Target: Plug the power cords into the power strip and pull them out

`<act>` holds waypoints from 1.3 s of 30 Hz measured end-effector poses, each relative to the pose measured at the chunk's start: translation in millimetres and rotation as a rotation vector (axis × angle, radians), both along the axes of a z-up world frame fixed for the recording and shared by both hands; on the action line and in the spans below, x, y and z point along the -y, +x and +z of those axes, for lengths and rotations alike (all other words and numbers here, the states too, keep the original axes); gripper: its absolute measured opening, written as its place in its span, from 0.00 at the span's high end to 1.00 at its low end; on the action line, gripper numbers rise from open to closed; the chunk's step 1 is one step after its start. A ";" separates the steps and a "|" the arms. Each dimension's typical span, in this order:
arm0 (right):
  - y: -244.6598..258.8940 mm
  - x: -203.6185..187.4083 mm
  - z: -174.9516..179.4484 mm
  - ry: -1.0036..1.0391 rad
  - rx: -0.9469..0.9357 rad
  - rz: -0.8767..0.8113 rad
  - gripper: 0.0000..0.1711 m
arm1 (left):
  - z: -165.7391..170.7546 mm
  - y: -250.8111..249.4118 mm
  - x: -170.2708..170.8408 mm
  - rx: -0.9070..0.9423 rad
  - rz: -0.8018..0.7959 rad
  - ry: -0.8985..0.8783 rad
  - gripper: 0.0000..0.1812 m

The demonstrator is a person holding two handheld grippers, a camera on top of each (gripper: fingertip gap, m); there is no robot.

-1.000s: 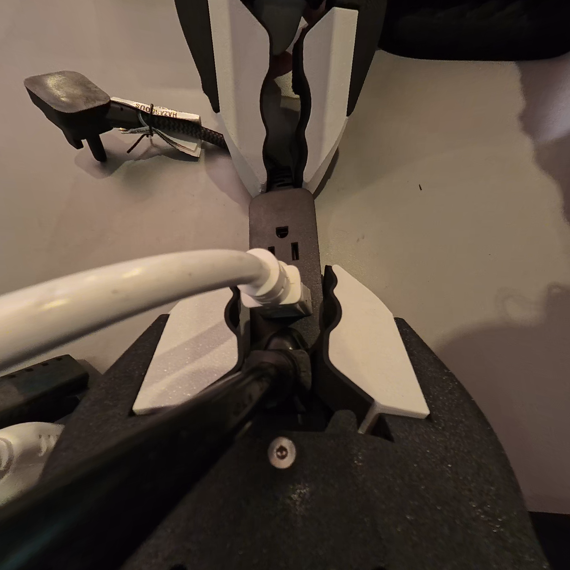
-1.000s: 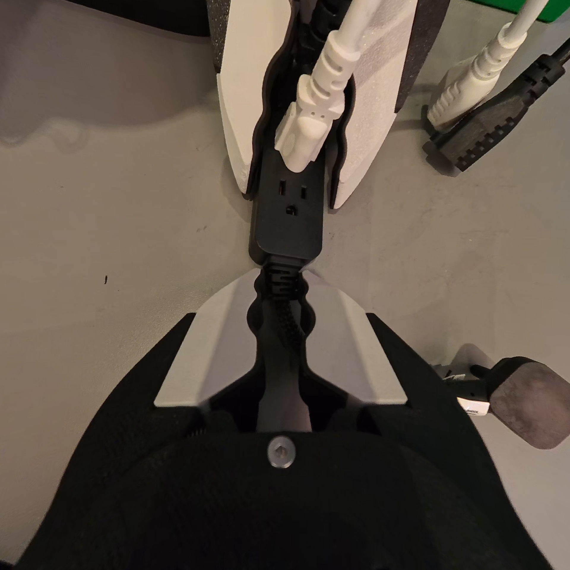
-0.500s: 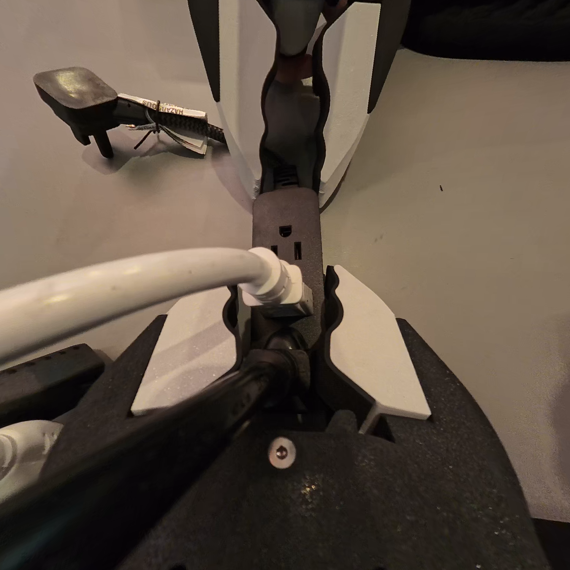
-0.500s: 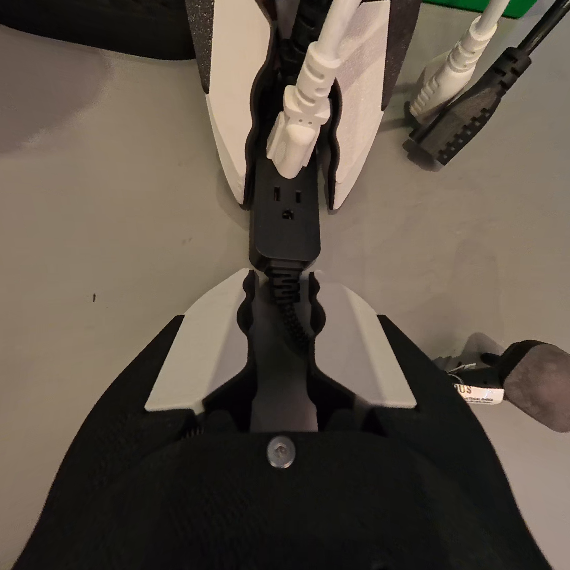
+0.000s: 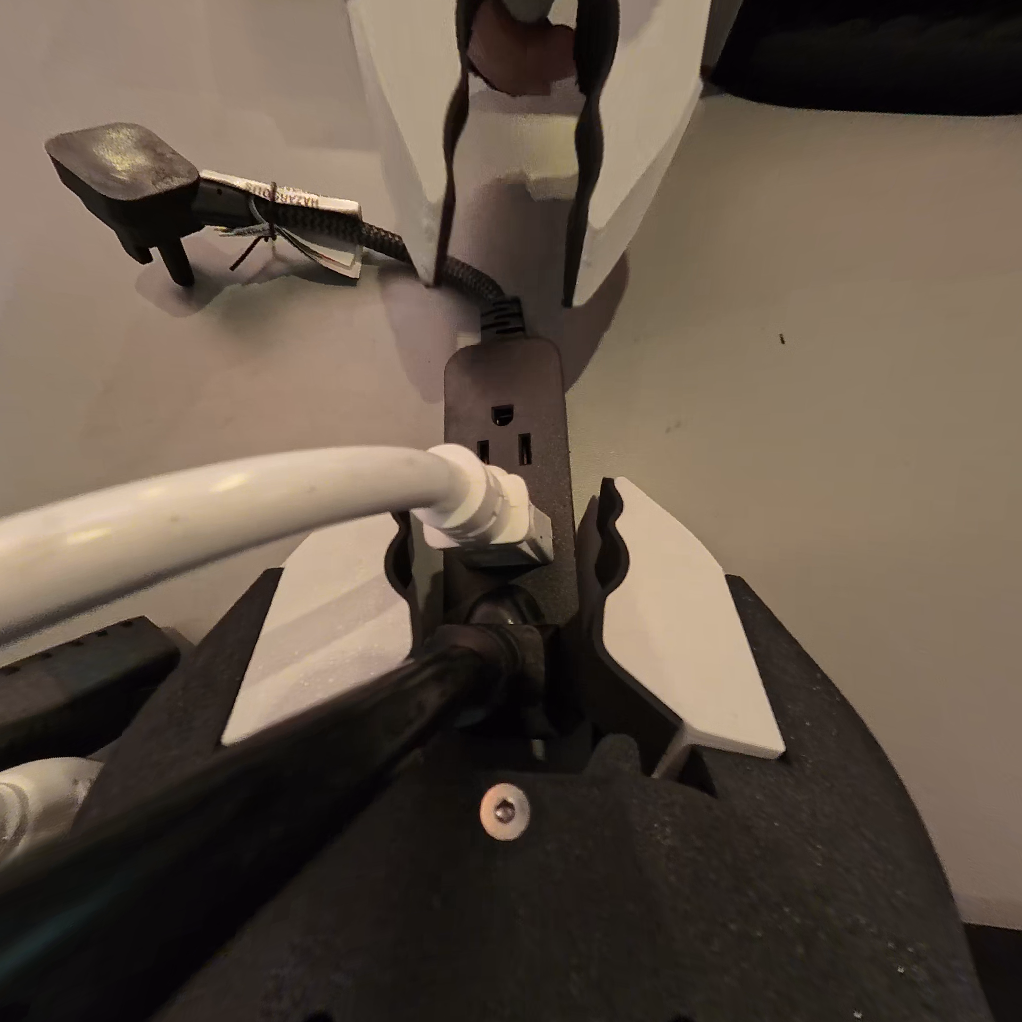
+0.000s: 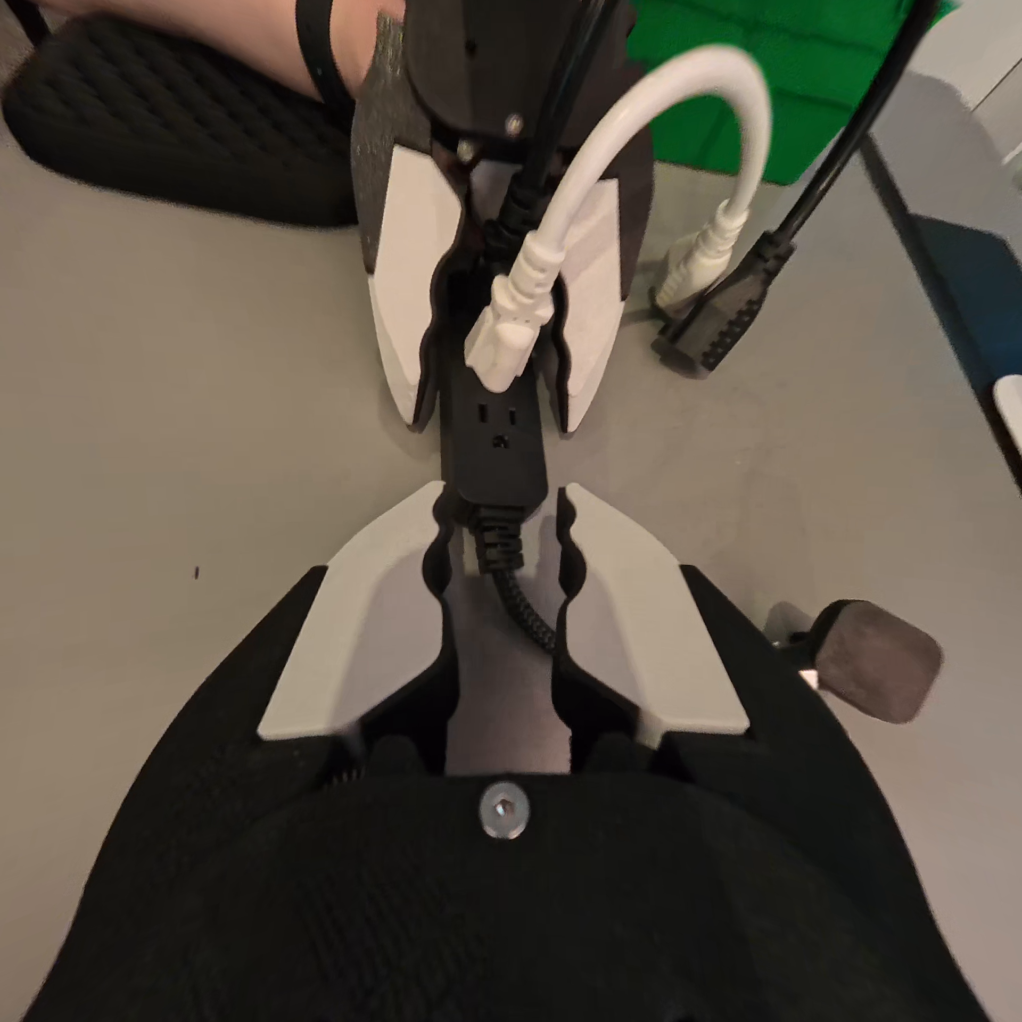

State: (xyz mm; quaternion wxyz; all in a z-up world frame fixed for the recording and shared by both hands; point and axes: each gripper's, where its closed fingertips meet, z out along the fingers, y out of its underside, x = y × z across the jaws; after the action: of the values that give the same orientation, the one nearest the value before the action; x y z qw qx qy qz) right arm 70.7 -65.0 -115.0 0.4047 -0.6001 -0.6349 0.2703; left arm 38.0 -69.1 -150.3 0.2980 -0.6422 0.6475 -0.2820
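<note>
Power strip (image 6: pixel 494 442): long axis near-to-far, braided-cord end toward right gripper (image 6: pixel 500 492), now spread, released; left gripper (image 5: pixel 495 531) clamps strip's far end.

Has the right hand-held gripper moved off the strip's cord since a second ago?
Yes. The right hand-held gripper opened and backed away from the power strip.

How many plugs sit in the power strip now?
2: a white plug next to the free socket, and a black plug behind it, between the left tool's fingers. Farther sockets are hidden.
</note>
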 end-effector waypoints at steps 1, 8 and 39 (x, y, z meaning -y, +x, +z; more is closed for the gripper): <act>-0.6 -1.0 7.3 -0.001 -0.036 -0.009 0.79 | 2.7 0.8 0.2 0.019 -0.003 -0.004 0.64; -9.7 -2.8 47.2 -0.112 -0.228 -0.062 0.81 | 18.5 2.3 -3.4 0.128 0.015 -0.078 0.64; -30.1 -17.1 31.3 -0.072 -0.141 0.005 1.00 | -4.5 -2.0 2.1 -0.024 -0.056 0.024 0.68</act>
State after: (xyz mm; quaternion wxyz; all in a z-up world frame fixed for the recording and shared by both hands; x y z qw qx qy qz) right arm 40.6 -47.9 -83.7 0.4258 -0.5921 -0.5963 0.3355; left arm 36.0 -71.2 -154.8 0.2897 -0.6234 0.6722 -0.2749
